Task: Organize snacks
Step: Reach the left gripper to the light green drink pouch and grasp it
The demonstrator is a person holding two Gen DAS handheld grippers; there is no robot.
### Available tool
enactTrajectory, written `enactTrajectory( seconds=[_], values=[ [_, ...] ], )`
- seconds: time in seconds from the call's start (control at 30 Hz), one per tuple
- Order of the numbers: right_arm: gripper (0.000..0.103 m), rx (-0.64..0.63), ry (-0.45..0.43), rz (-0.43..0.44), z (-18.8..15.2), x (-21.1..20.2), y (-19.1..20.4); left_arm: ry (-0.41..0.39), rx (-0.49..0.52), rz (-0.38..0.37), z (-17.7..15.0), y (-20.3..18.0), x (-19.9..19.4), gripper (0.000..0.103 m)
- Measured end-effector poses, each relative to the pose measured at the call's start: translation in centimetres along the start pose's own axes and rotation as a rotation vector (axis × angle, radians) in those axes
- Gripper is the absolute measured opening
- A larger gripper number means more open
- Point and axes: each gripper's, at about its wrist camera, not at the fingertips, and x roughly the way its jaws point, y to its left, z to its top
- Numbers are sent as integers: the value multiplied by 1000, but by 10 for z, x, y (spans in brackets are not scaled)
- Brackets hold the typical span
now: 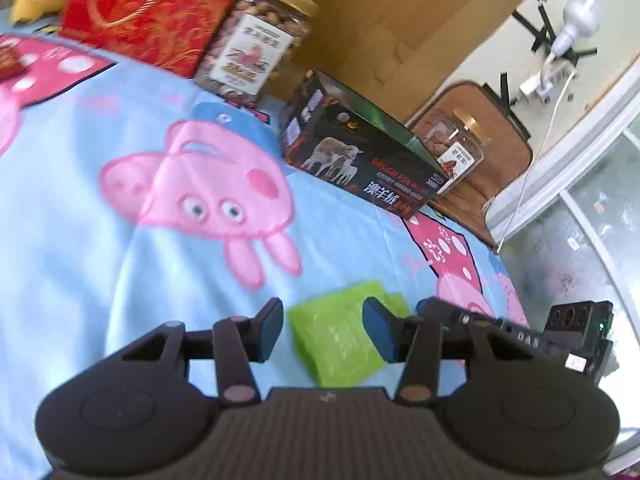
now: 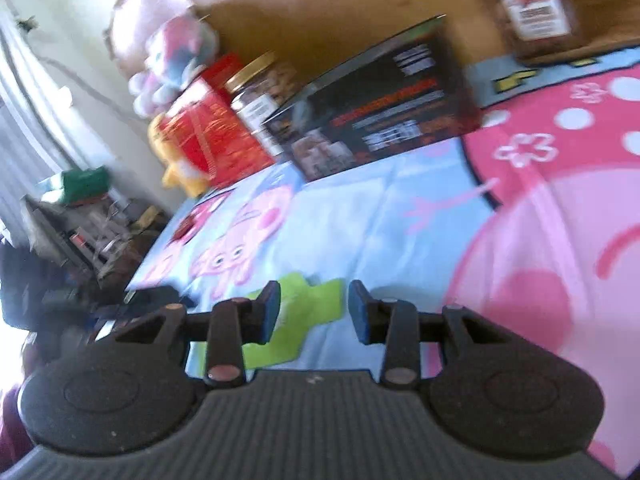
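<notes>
A green snack packet (image 1: 338, 340) lies flat on the blue cartoon-pig sheet (image 1: 100, 280). My left gripper (image 1: 324, 330) is open, its two fingers on either side of the packet, just above it. The packet also shows in the right wrist view (image 2: 304, 312), where my right gripper (image 2: 314, 312) is open over its right part. A black box (image 1: 360, 160) with sheep on it, a gold-lidded nut jar (image 1: 256, 48), a second jar (image 1: 456, 148) and a red gift bag (image 1: 152, 12) stand along the far edge.
A cardboard box (image 1: 400, 20) stands behind the snacks. The right gripper's body (image 1: 576, 332) shows at the right in the left wrist view. A brown mat (image 1: 500, 140), a cable and a white lamp (image 1: 572, 24) lie beyond the bed. Plush toys (image 2: 176, 60) sit past the red bag.
</notes>
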Motion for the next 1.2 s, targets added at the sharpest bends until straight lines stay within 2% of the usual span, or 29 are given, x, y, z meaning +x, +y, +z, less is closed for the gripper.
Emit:
enactTrajectory(
  seconds=[0.1,0.2,0.3,0.43,0.53,0.67,0.8,0.93,0.97,1.03,1.1,1.13,1.2],
  values=[
    [41,117,-9,44,-6,-13,-6,-19,-13,-4,1,4,0,49],
    [41,208,44,79,-17,-17,-5,-30,33,4,12,-2,14,49],
    [41,242,96,101,-28,-16,3,1,51,17,13,-3,36,49],
    [39,235,94,76,-26,-4,19,4,79,17,7,-12,44,46],
    [39,206,68,67,-19,11,23,83,11,-72,-6,-15,42,47],
    [41,154,16,60,-8,24,22,112,45,-127,-26,-25,33,48],
    [41,141,10,53,-9,9,19,58,-12,-124,-18,-16,18,50],
    [42,43,47,14,-16,-3,23,83,-69,-130,-15,-8,26,54],
    [41,55,55,31,-19,-5,20,104,-81,-129,-15,-6,34,54],
    [41,95,68,69,-21,-1,17,99,-106,-179,-18,-3,41,55],
    [37,188,83,123,-21,7,9,91,-153,-205,-17,2,44,53],
    [34,208,87,127,-20,12,9,89,-171,-214,-17,6,44,53],
    [36,202,83,118,-18,15,14,77,-196,-212,-17,13,42,47]
  ],
)
